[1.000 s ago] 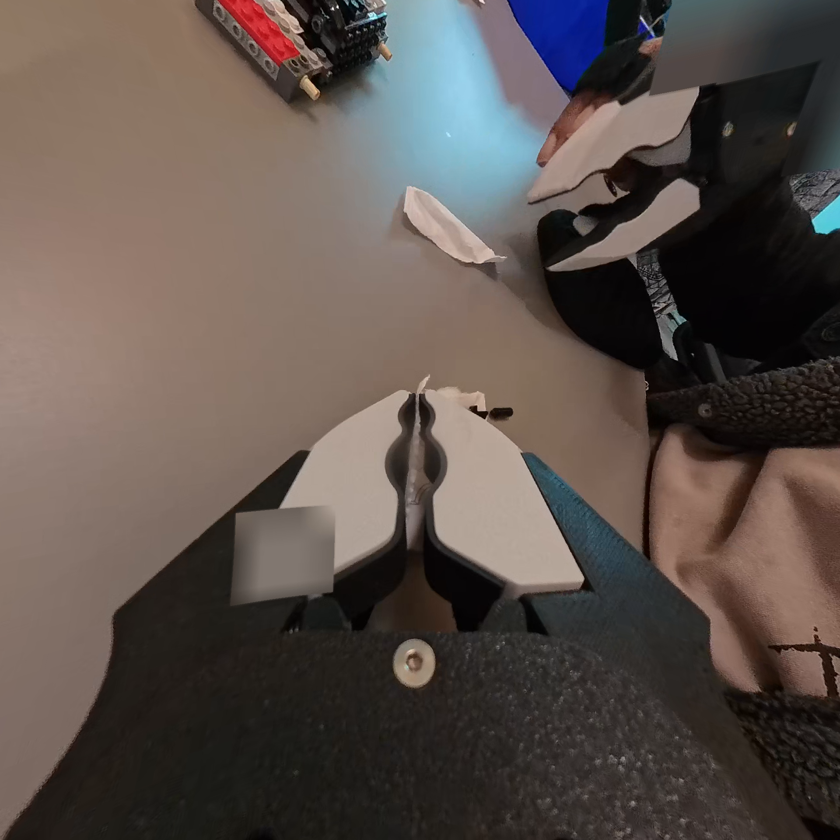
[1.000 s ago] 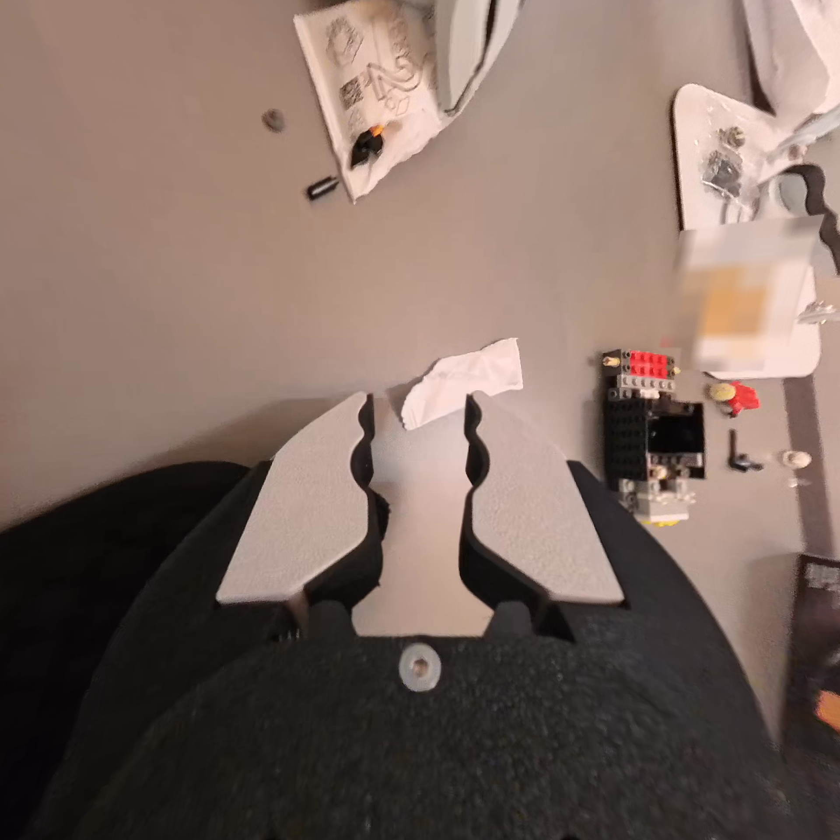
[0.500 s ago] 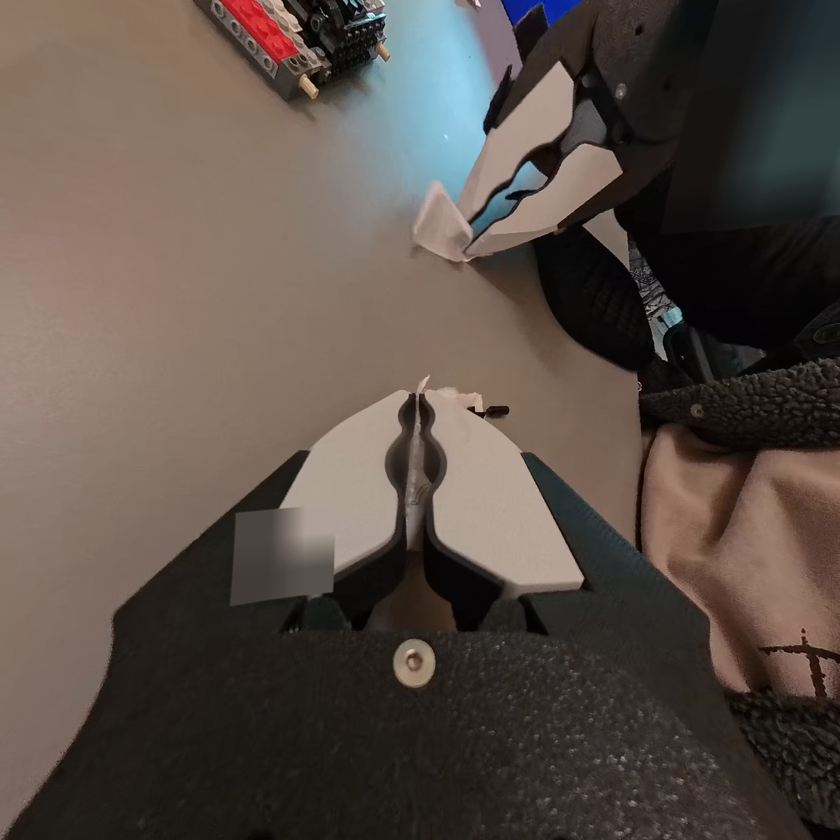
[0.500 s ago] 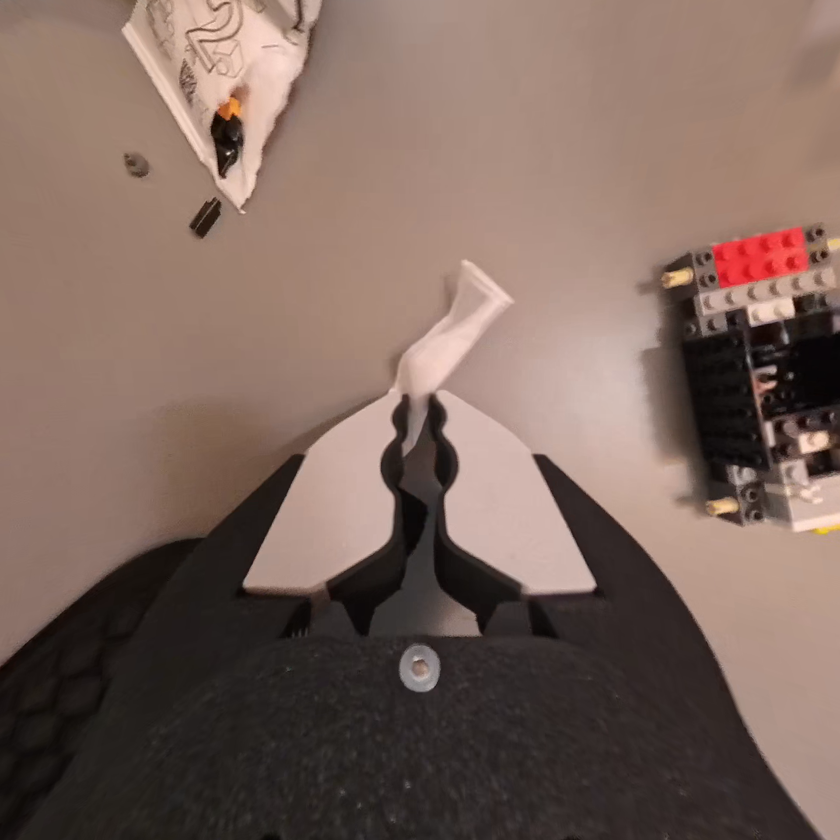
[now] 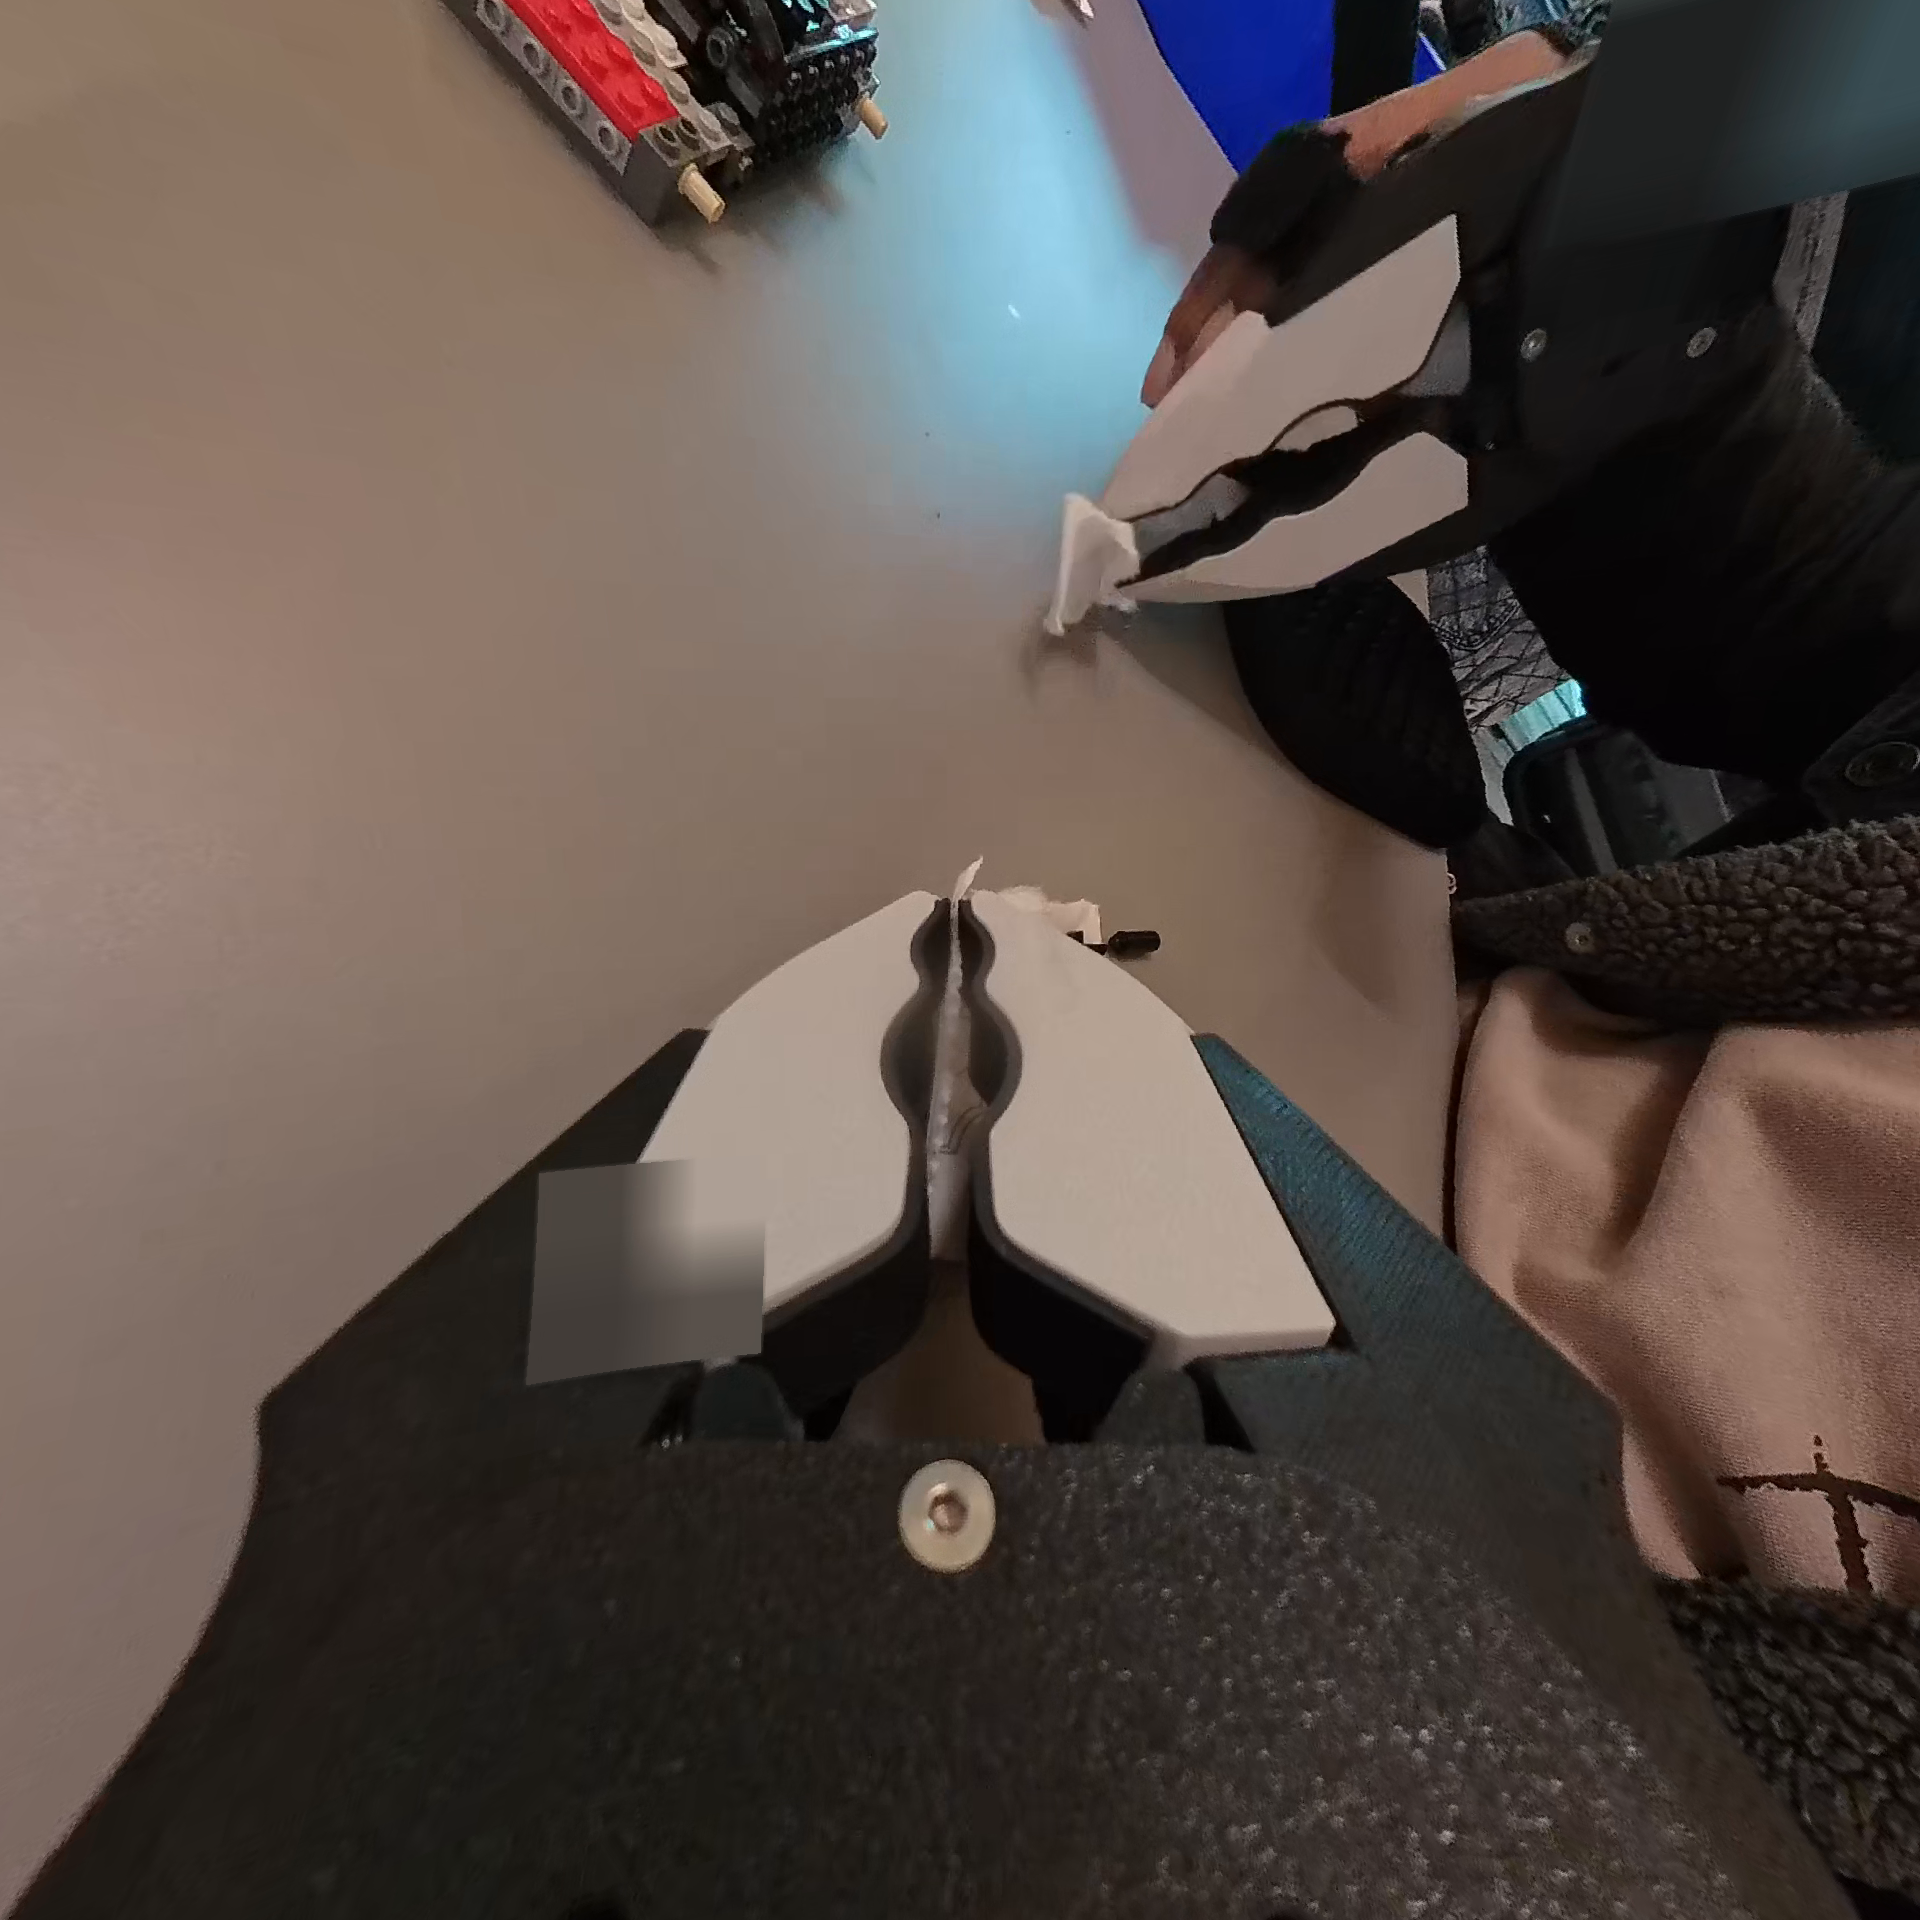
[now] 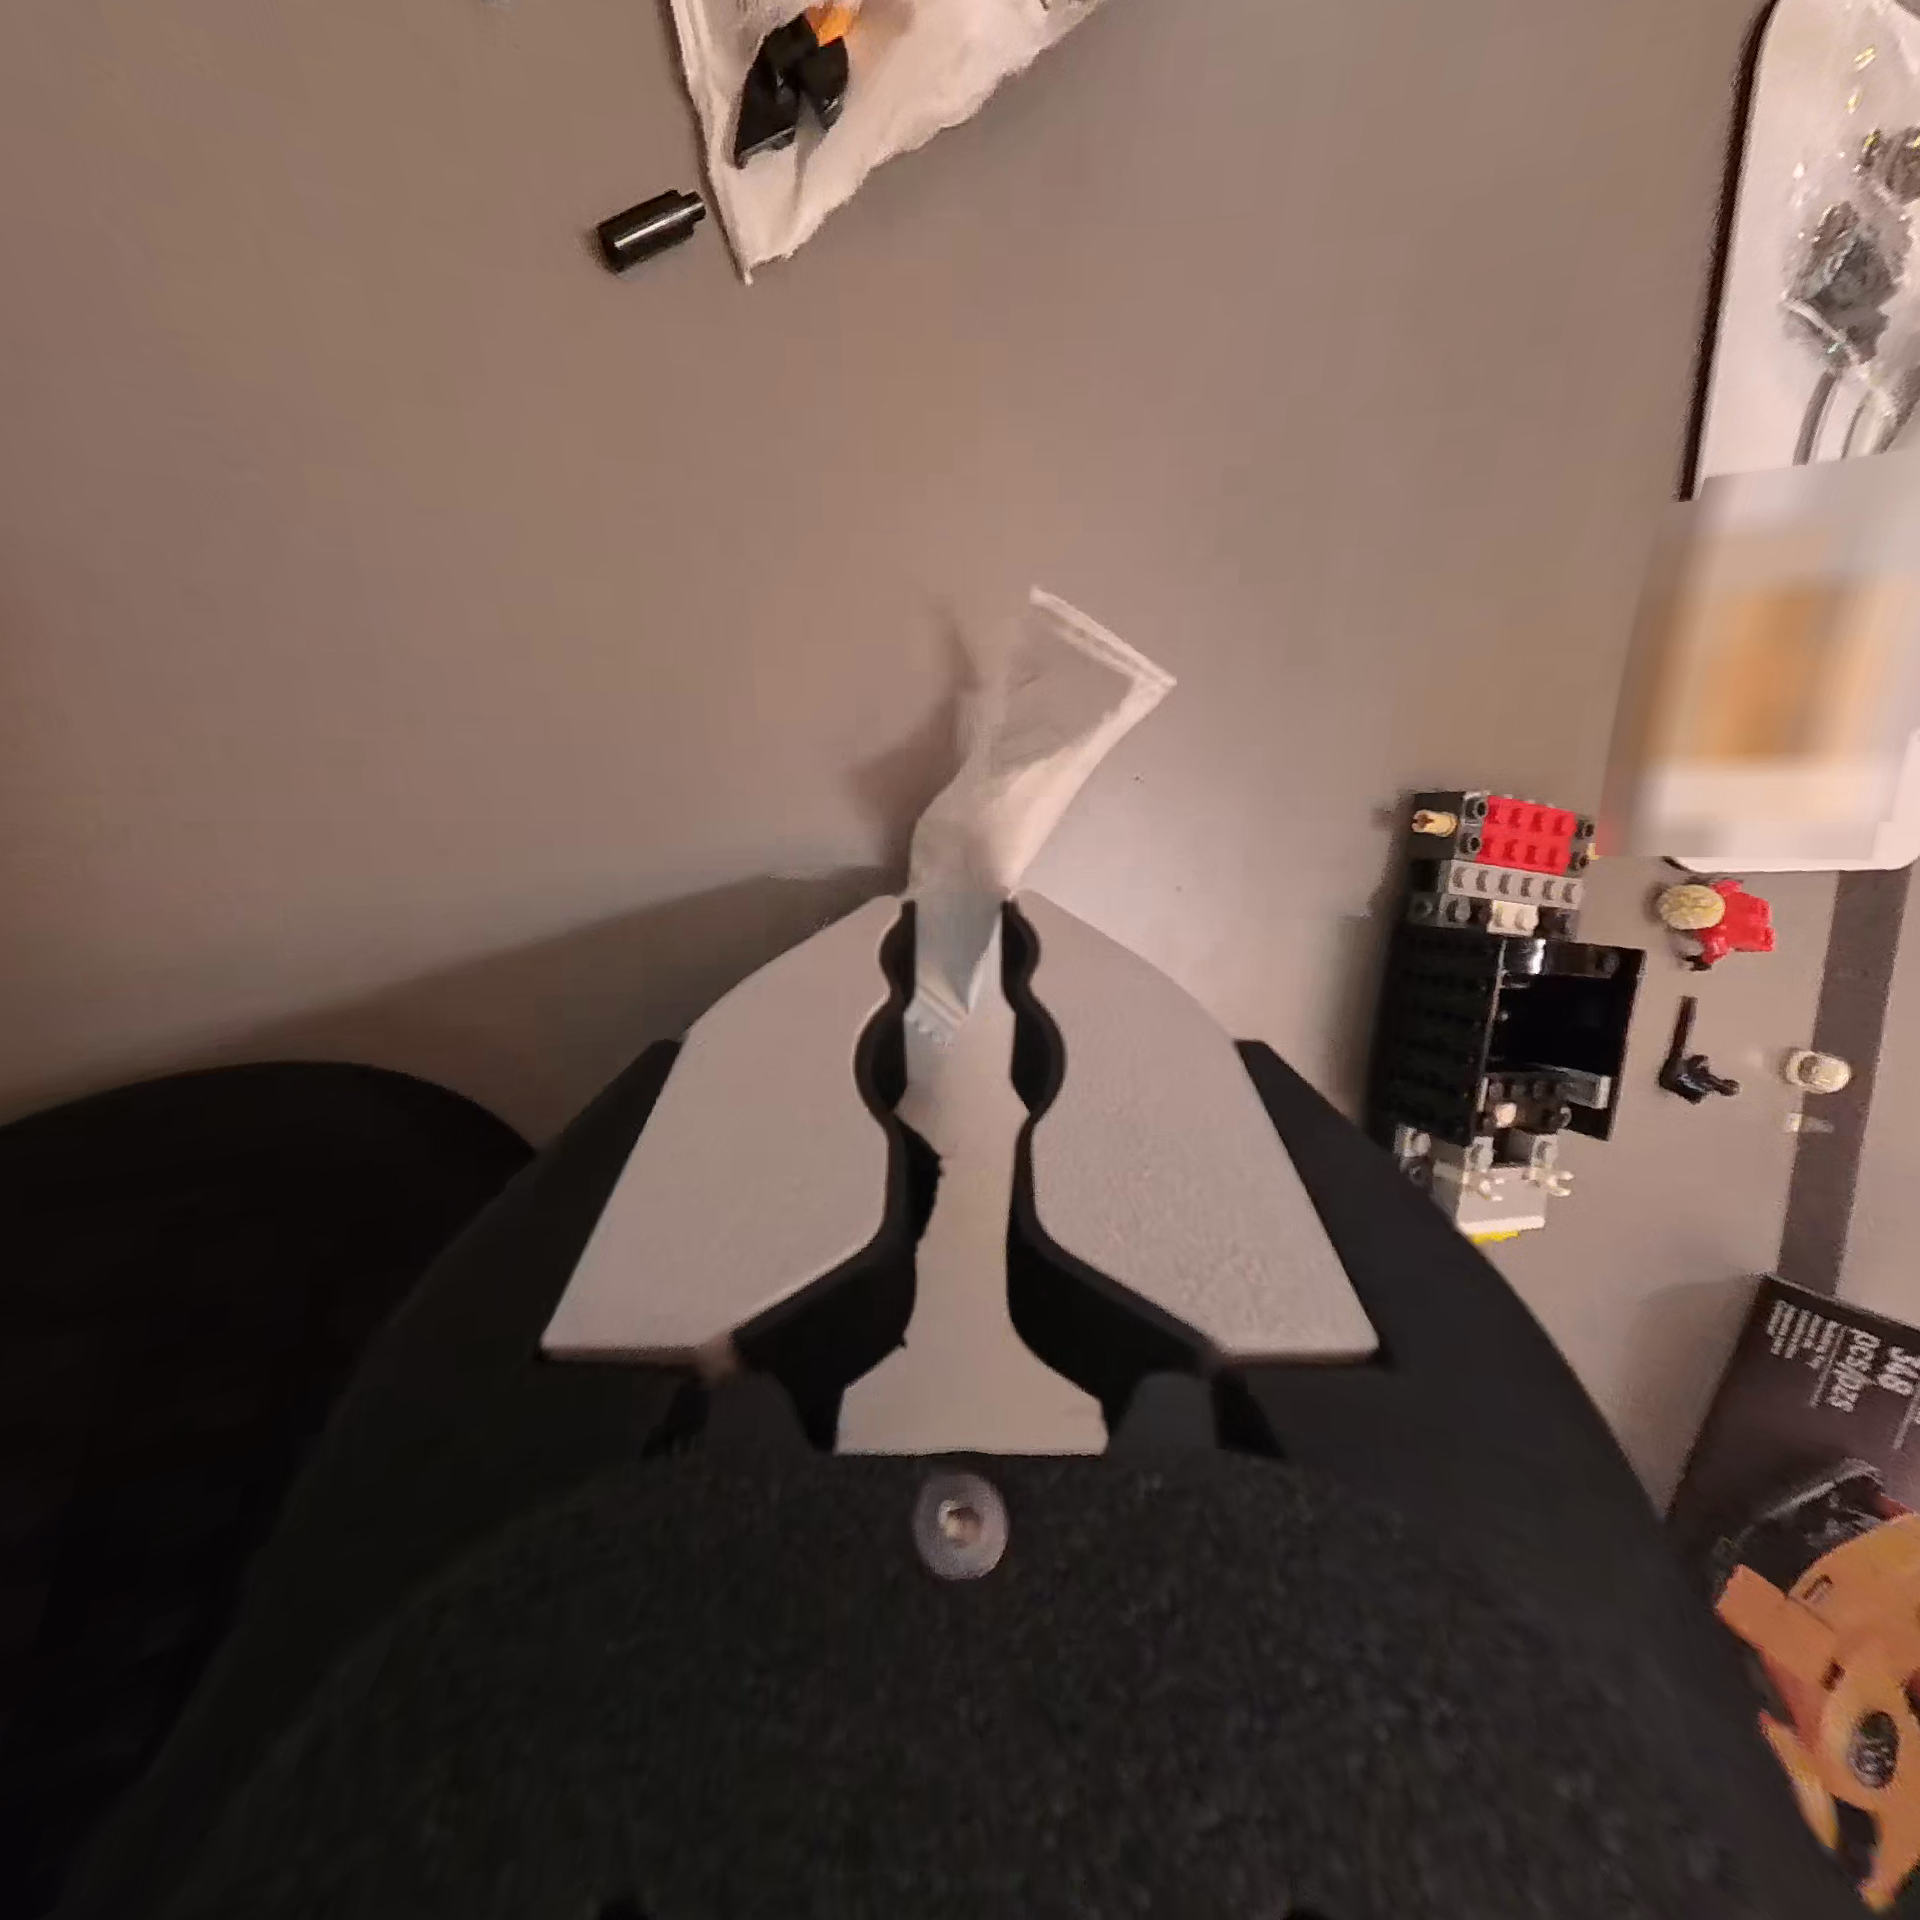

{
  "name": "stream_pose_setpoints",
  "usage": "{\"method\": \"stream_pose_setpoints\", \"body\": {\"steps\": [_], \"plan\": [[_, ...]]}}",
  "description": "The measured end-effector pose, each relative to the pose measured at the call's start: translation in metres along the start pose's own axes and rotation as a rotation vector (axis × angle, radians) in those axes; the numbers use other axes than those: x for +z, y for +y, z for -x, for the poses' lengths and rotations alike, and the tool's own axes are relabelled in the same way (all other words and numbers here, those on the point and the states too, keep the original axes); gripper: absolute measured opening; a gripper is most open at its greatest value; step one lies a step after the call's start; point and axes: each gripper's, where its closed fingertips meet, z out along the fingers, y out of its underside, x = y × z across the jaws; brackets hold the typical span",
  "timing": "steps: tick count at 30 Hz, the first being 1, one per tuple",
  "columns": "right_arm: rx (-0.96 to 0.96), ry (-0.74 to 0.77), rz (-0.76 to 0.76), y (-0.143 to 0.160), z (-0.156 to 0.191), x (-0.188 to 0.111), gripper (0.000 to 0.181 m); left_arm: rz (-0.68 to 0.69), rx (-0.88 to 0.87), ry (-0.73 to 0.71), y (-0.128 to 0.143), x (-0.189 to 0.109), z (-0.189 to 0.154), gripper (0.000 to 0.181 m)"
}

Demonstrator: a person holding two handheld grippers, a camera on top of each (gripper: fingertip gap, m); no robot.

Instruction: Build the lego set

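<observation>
My left gripper point(image 5: 956, 909) is shut on the edge of a white paper bag point(image 5: 951, 1091), low over the table. The bag point(image 6: 831, 135) also shows at the top of the right wrist view, torn open with black and orange pieces on it. My right gripper point(image 6: 956, 914) is shut on a torn white paper scrap point(image 6: 1039, 748) that sticks out past its tips. It also shows in the left wrist view point(image 5: 1127, 561), holding the scrap point(image 5: 1086, 561) just above the table. The partly built black, grey and red lego model point(image 6: 1486, 1008) point(image 5: 686, 83) lies on the table.
A loose black pin point(image 6: 649, 231) point(image 5: 1132, 942) lies beside the bag. A white tray point(image 6: 1745, 312) with bagged parts sits at far right. Small red point(image 6: 1725, 920) and black point(image 6: 1694, 1060) pieces and the instruction booklet point(image 6: 1818, 1455) lie right of the model. The person's clothing fills the table's near edge. Some 15 cm of space lies between my two pairs of fingers.
My right gripper came down over the paper scrap, shut on it, then drew back up with it. My left gripper stayed shut on the bag and has not moved.
</observation>
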Motion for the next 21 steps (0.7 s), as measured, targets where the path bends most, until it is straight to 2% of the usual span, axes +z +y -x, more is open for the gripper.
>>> {"method": "stream_pose_setpoints", "body": {"steps": [3,9,12,15,19,21], "plan": [[0.074,-0.028,-0.022,0.002,0.000,0.000,0.023,0.002,0.000,0.002,0.000,0.000,0.000,0.000],[0.249,-0.075,-0.081,-0.001,-0.018,0.009,0.026,0.004,0.000,0.006,0.001,0.000,-0.001,0.000],[0.322,-0.168,-0.069,0.001,-0.015,0.017,0.027,0.003,-0.001,0.007,0.001,0.000,-0.001,0.000],[0.341,-0.221,-0.084,-0.002,-0.010,0.018,0.017,0.003,-0.003,0.009,0.001,0.000,-0.001,0.000],[0.254,-0.211,-0.085,-0.004,-0.004,0.016,0.000,0.002,-0.005,0.012,0.001,0.000,-0.001,0.000],[0.220,-0.216,-0.123,-0.010,0.001,0.010,0.000,0.002,-0.006,0.013,0.001,0.000,-0.001,0.000]]}}
